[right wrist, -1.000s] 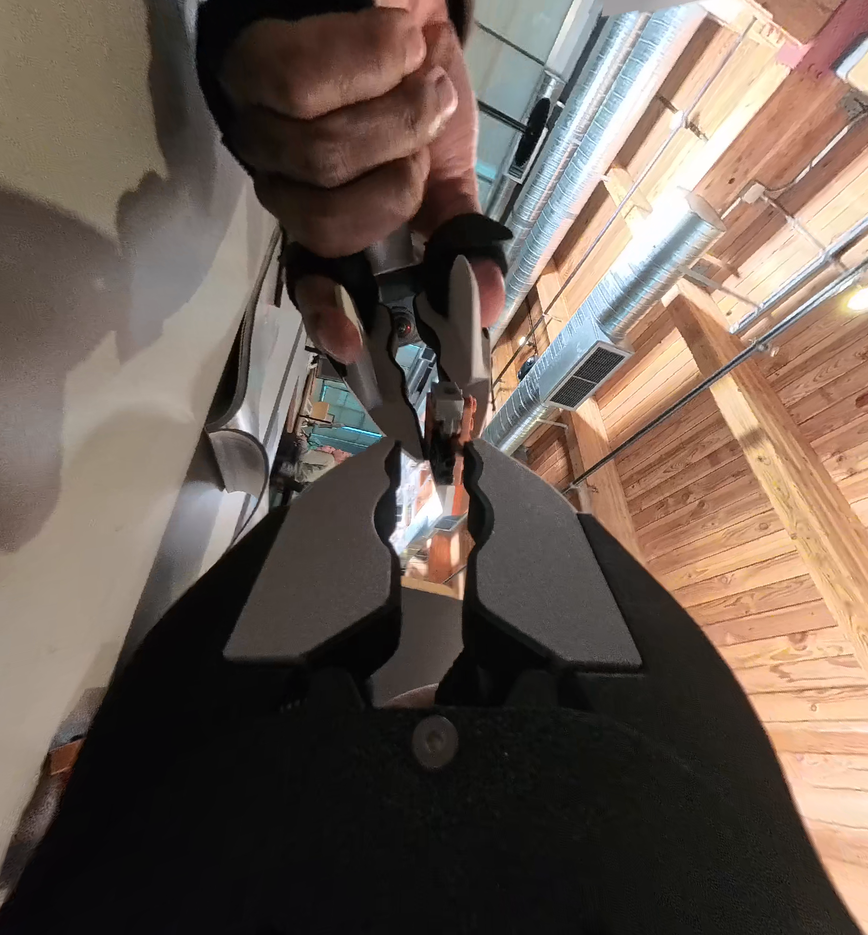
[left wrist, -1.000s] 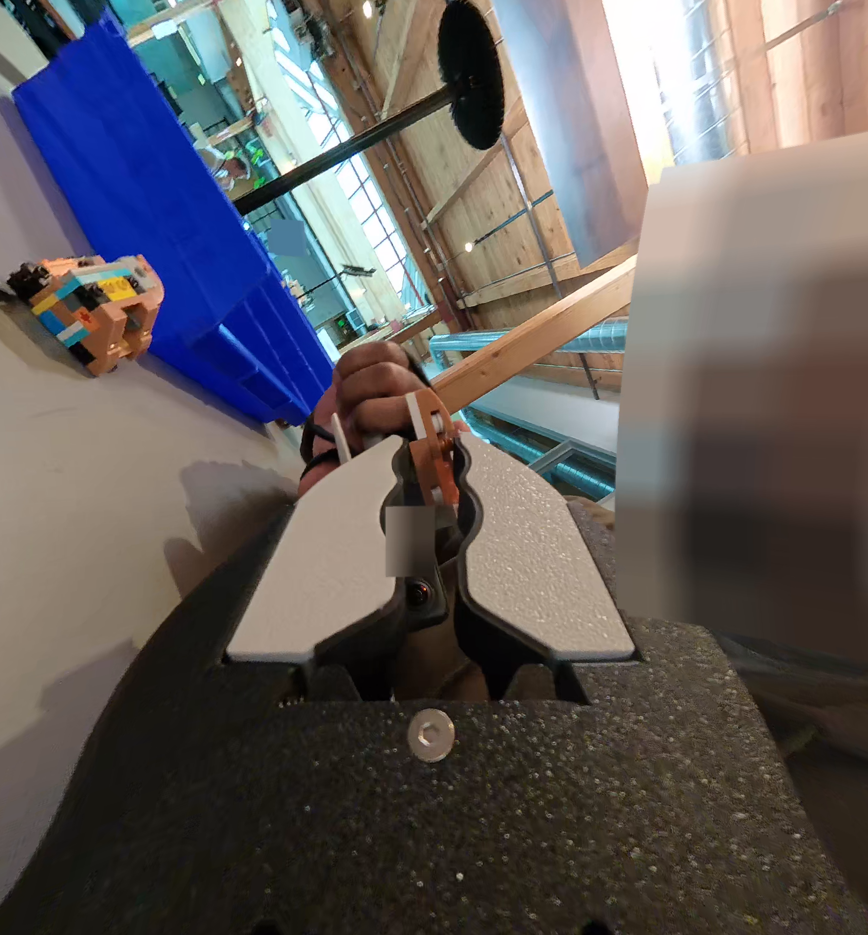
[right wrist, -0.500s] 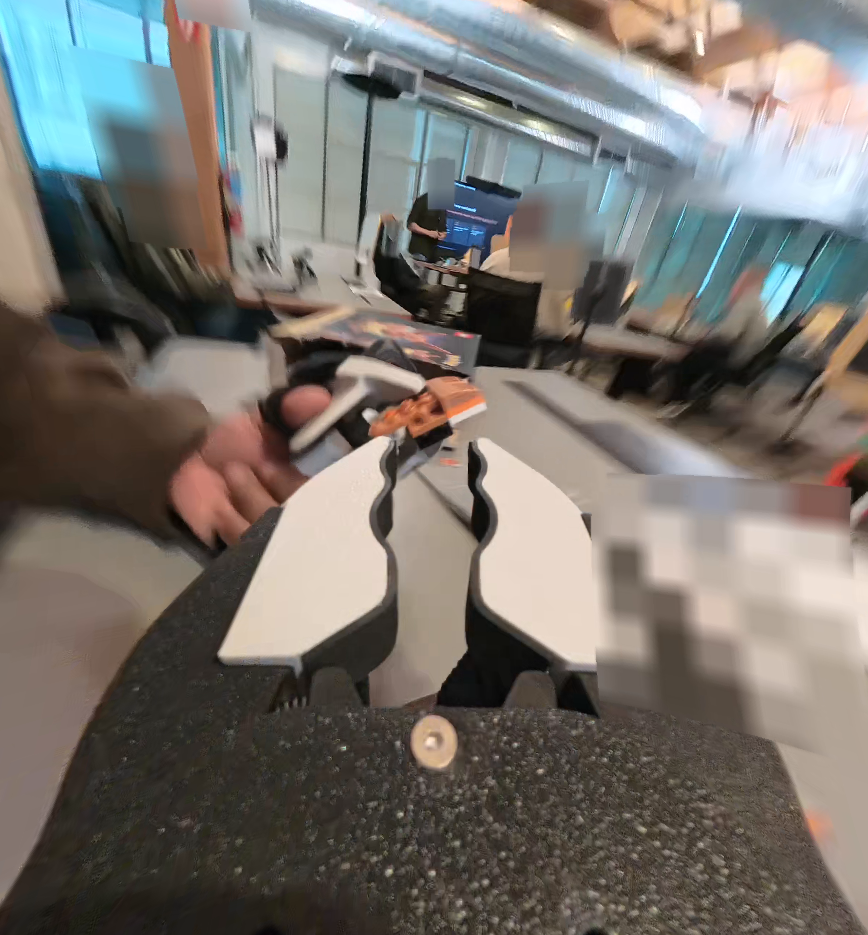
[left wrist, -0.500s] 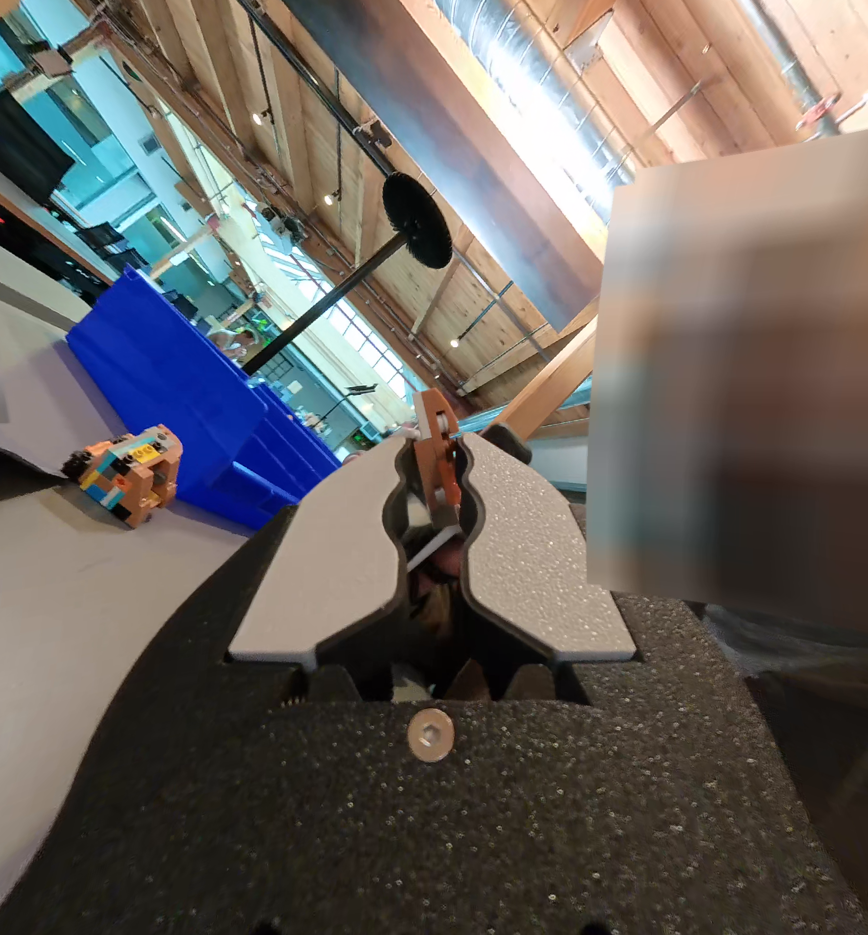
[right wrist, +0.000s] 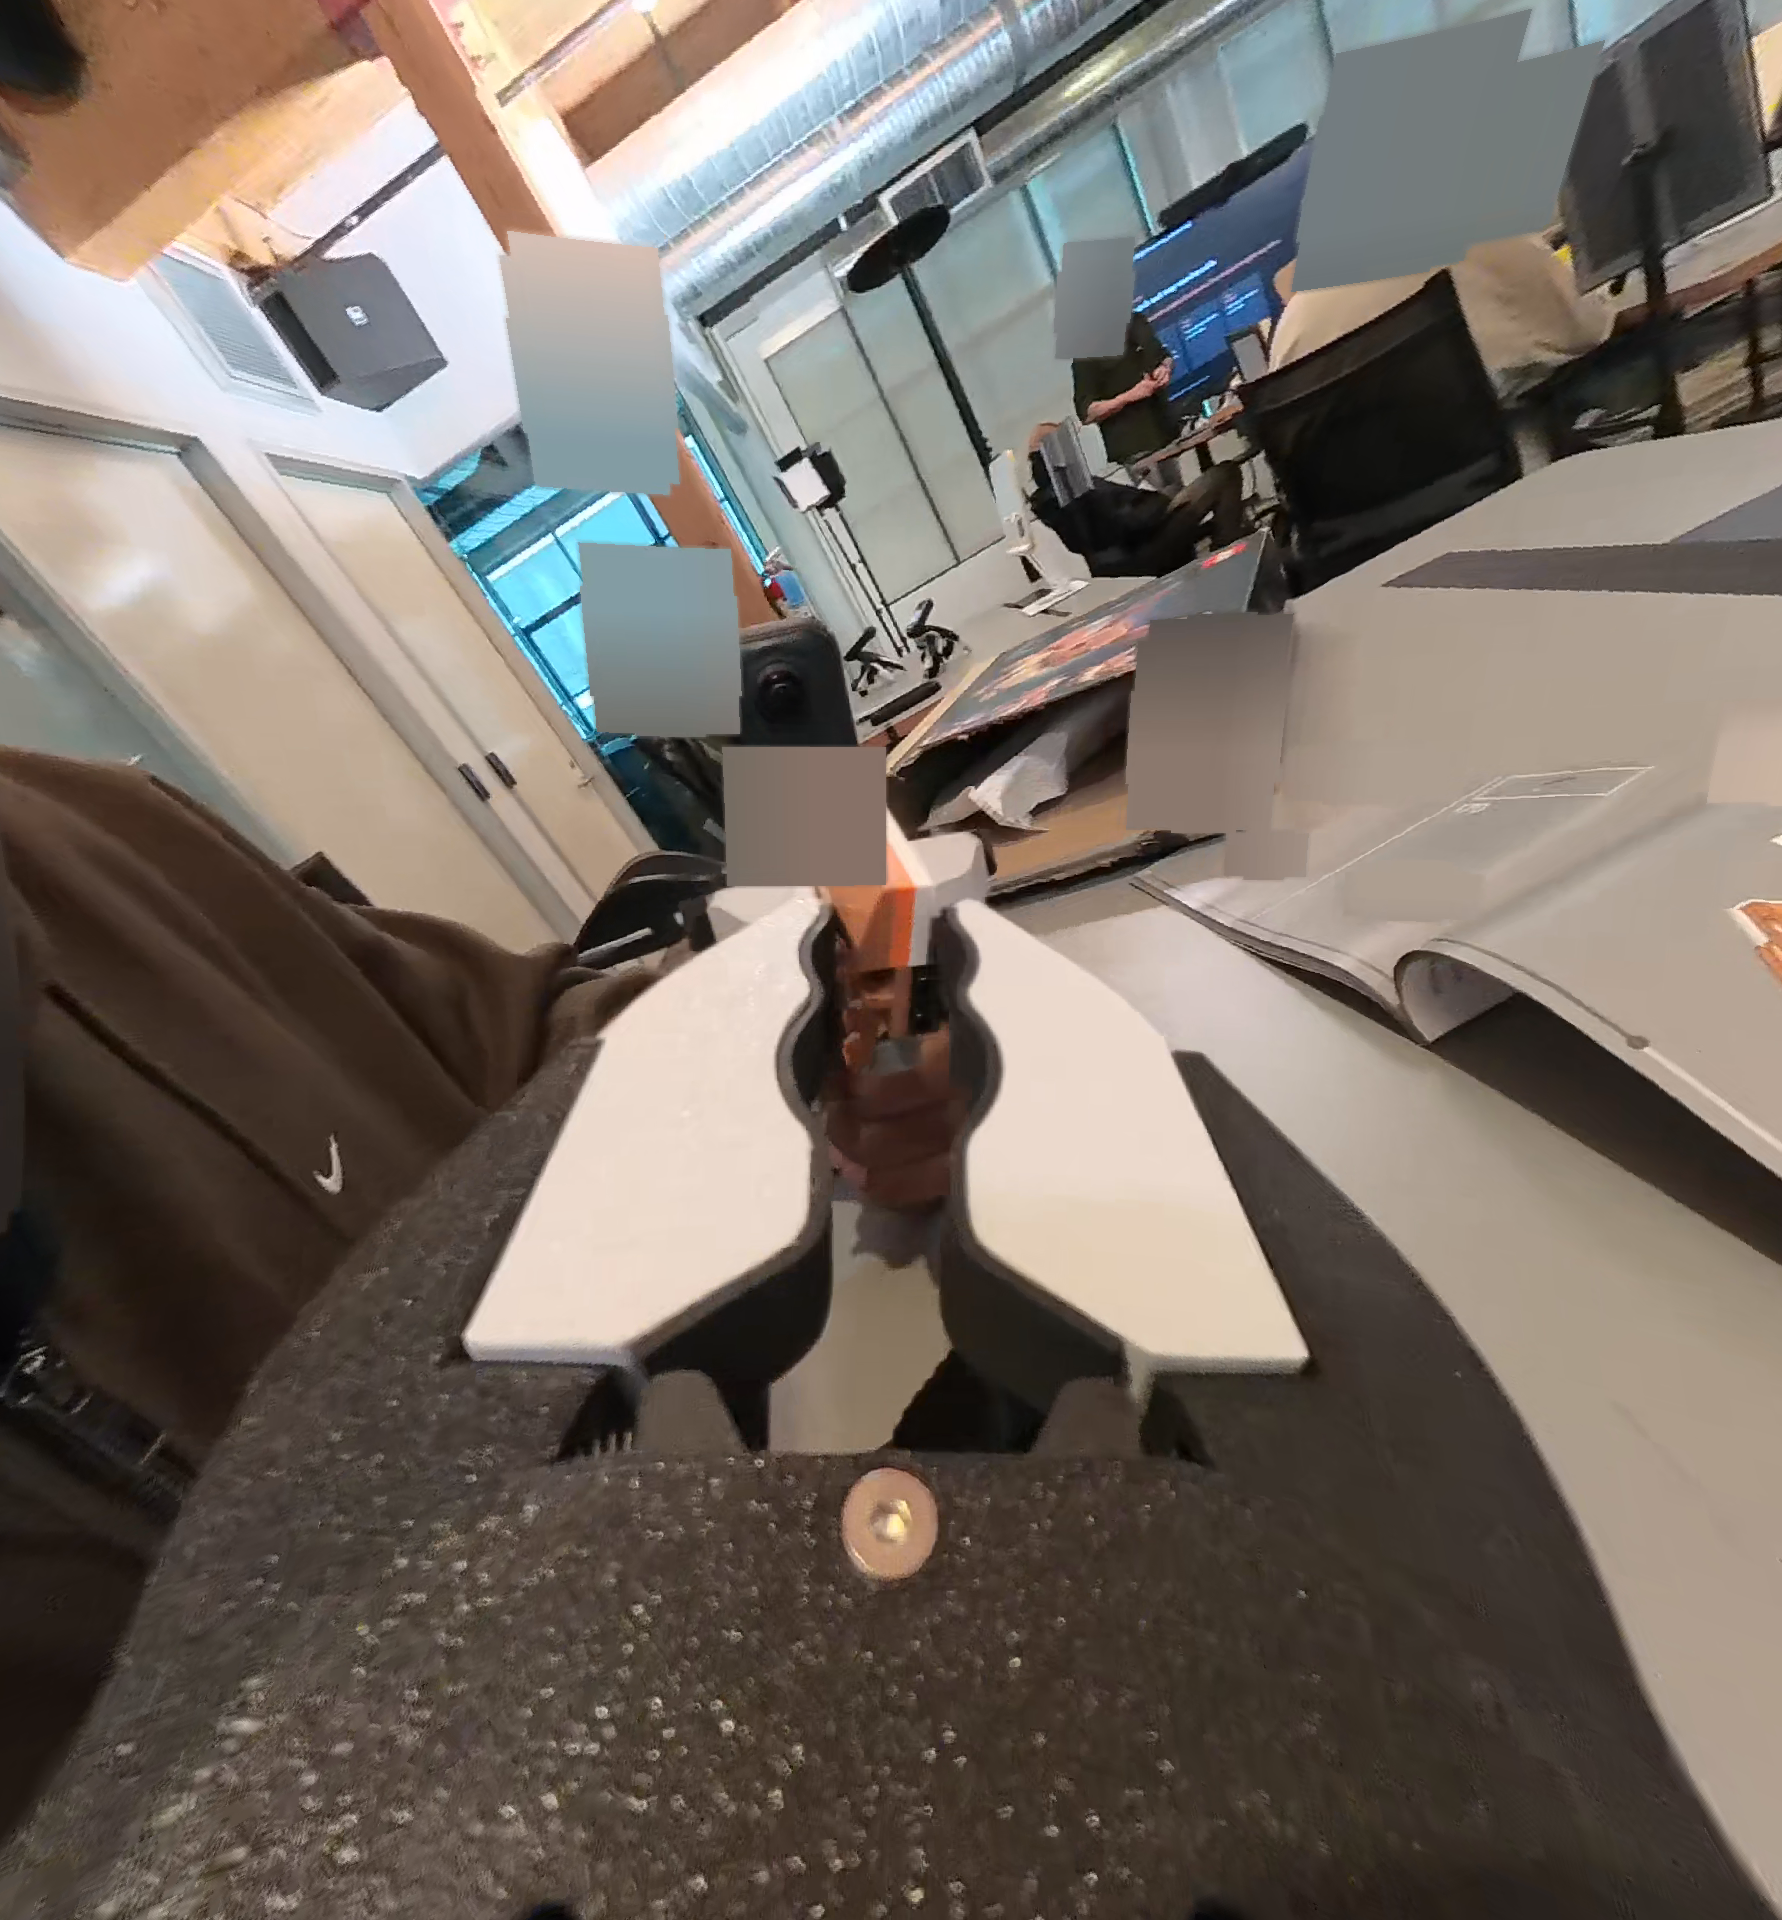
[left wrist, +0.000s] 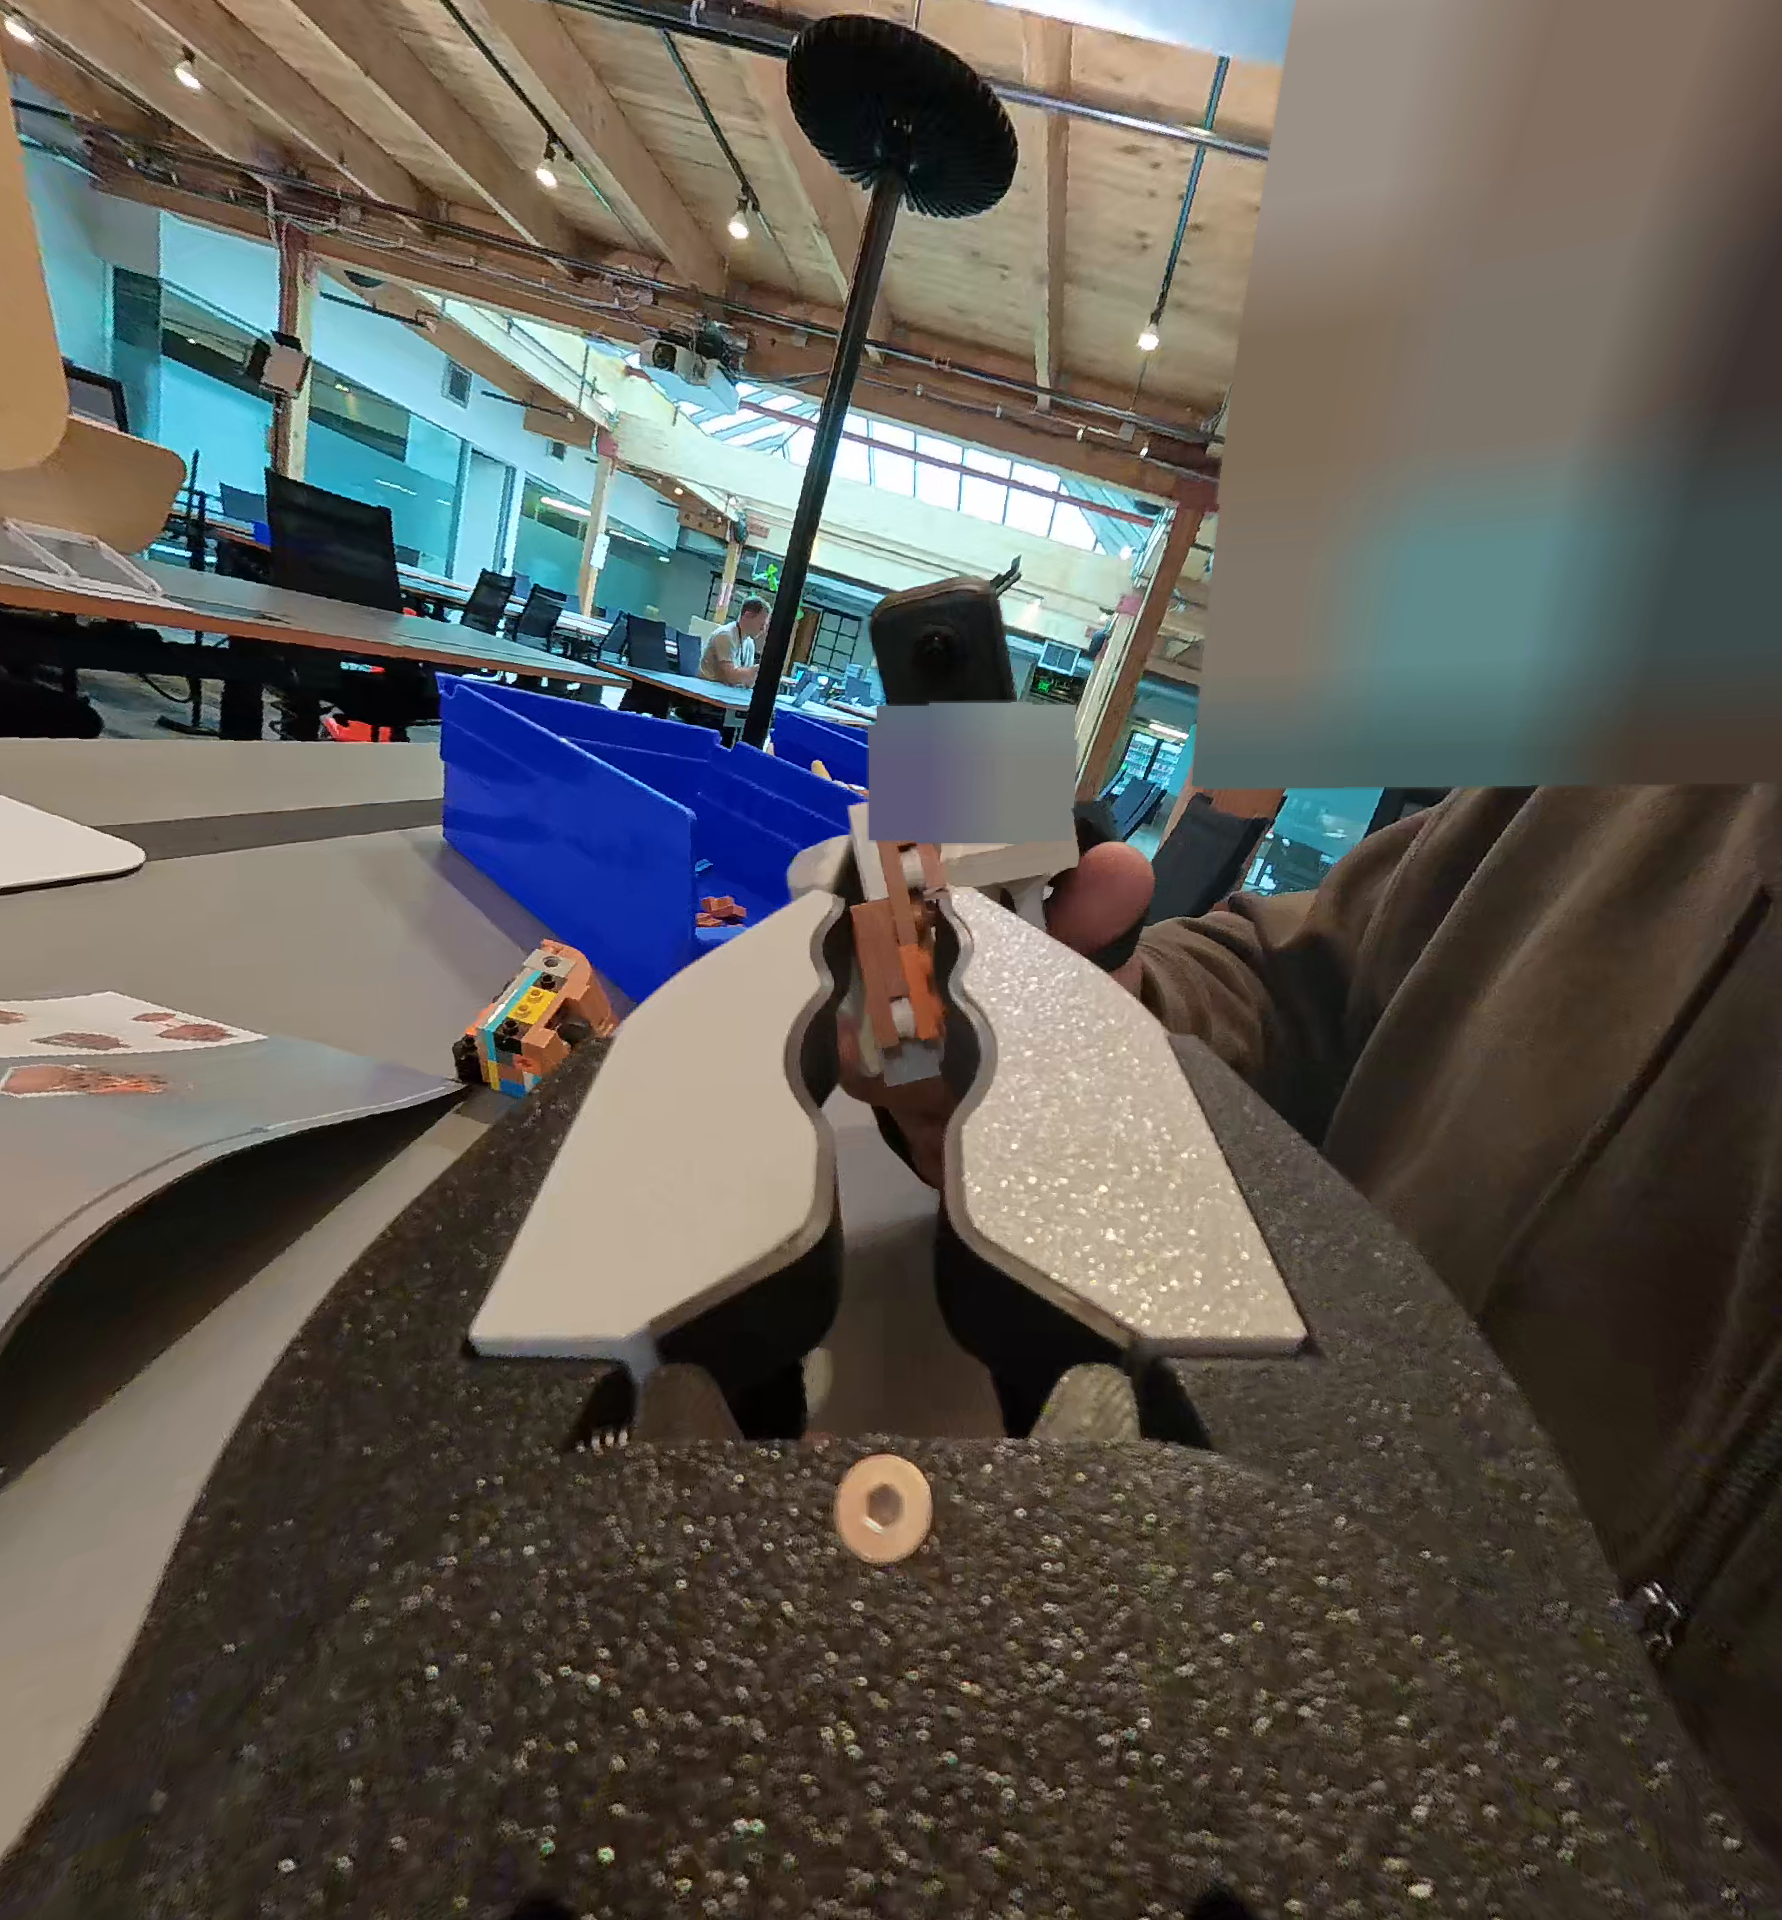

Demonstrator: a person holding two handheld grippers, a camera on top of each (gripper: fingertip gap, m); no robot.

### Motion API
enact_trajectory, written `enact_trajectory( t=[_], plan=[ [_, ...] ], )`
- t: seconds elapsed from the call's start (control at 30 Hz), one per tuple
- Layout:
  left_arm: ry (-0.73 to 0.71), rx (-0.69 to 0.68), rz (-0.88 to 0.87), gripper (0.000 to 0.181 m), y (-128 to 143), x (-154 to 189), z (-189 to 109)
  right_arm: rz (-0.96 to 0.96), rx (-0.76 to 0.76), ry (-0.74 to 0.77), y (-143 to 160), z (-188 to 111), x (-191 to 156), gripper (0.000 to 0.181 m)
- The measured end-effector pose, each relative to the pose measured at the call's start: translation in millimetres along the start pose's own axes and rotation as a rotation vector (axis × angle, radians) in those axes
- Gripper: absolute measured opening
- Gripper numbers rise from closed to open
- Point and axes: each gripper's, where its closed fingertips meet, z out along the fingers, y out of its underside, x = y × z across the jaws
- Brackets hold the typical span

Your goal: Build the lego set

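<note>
Item 1: brown-and-orange lego sub-assembly (left wrist: 892, 971), held above the bench (left wrist: 274, 914), clamped at the tips of my left gripper (left wrist: 889, 935).
Item 2: my right gripper (right wrist: 882, 935), facing it, nearly closed on the same sub-assembly (right wrist: 882, 961); firm contact cannot be confirmed.
Item 3: small multicoloured lego build (left wrist: 534, 1023), on the bench left of the sub-assembly, just before the blue bin (left wrist: 575, 831).
Item 4: open instruction booklet (left wrist: 139, 1122), left of that build.

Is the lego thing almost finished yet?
Not yet. One small built chunk sits on the table by the blue bin. The left gripper and right gripper are both at a small orange and white piece. The instruction booklet lies open, and loose bricks remain in the bin.
</note>
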Motion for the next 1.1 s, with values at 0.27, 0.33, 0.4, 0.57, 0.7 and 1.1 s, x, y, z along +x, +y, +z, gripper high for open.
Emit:
enact_trajectory(
  t=[0.27,0.33,0.4,0.57,0.7,1.1],
  plan=[
    [-0.022,-0.045,0.005,0.015,5,-3,0,-0.066,-0.004,0.027,3,-1,4,0.016],
    [-0.026,-0.054,0.001,0.015,6,-4,1,-0.057,0.005,0.025,4,-2,5,0.016],
    [-0.031,-0.061,-0.007,0.015,7,-5,1,-0.048,0.007,0.025,5,-2,7,0.016],
    [-0.026,-0.07,-0.025,0.015,7,-5,1,-0.051,0.008,0.019,6,-3,7,0.016],
    [-0.008,-0.079,-0.039,0.015,7,-3,1,-0.029,0.011,-0.012,6,-4,5,0.015],
    [0.028,-0.063,0.043,0.015,2,8,3,0.004,0.001,-0.086,8,0,-5,0.03]
  ],
)
